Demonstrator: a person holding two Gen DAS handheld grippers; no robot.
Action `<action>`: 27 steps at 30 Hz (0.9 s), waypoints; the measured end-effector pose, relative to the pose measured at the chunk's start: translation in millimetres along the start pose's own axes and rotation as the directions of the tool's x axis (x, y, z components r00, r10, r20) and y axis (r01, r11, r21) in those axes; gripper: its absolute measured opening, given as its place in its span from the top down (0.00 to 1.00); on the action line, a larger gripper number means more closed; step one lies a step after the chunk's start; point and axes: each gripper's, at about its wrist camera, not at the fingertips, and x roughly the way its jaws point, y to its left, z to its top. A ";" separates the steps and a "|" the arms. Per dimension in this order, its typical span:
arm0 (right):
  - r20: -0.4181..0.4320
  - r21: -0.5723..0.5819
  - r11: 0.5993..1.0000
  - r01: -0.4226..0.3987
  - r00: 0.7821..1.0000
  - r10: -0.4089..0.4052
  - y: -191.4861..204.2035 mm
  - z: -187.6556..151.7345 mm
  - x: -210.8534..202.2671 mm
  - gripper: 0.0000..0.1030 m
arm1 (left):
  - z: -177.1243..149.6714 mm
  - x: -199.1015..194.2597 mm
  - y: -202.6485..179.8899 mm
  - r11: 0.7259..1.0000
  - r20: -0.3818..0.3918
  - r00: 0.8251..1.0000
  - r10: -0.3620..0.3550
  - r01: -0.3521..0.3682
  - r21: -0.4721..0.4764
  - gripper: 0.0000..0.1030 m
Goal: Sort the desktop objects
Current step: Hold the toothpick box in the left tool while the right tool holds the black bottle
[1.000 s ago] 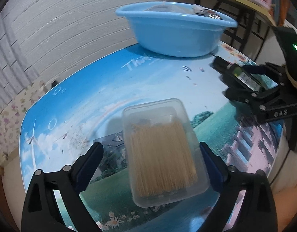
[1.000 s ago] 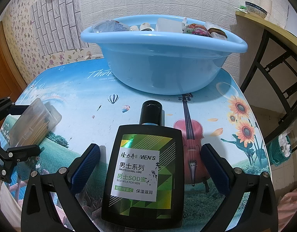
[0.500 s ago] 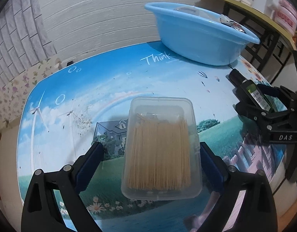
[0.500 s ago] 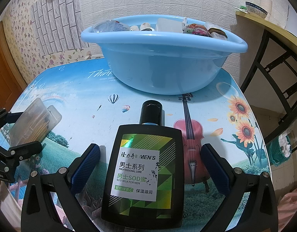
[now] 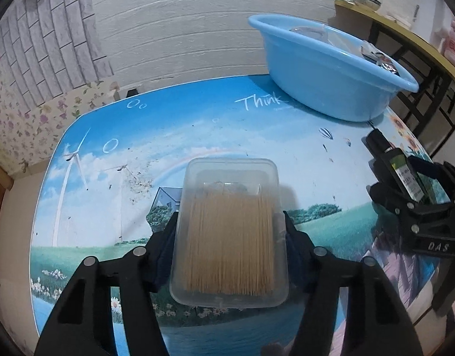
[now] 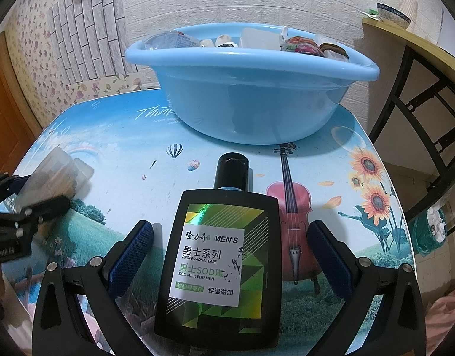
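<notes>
The left tool has just squeezed in on the clear box of toothpicks on the bench, so it can be lifted. The right tool waits spread wide around the black bottle. The blue tub sits behind.

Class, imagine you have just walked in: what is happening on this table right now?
A person is sorting desk items with two handheld grippers. The left gripper is clamped on a clear box of toothpicks. The right gripper sits open around a black lotion bottle without gripping it. A blue basin at the back of the table already holds several items.
</notes>
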 end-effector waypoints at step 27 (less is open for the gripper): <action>0.000 -0.001 1.000 -0.001 1.000 0.001 0.1 0.0 0.8 0.01 | -20.4 -7.2 -6.5 0.988 0.103 0.989 0.109 -0.096 -0.123 0.40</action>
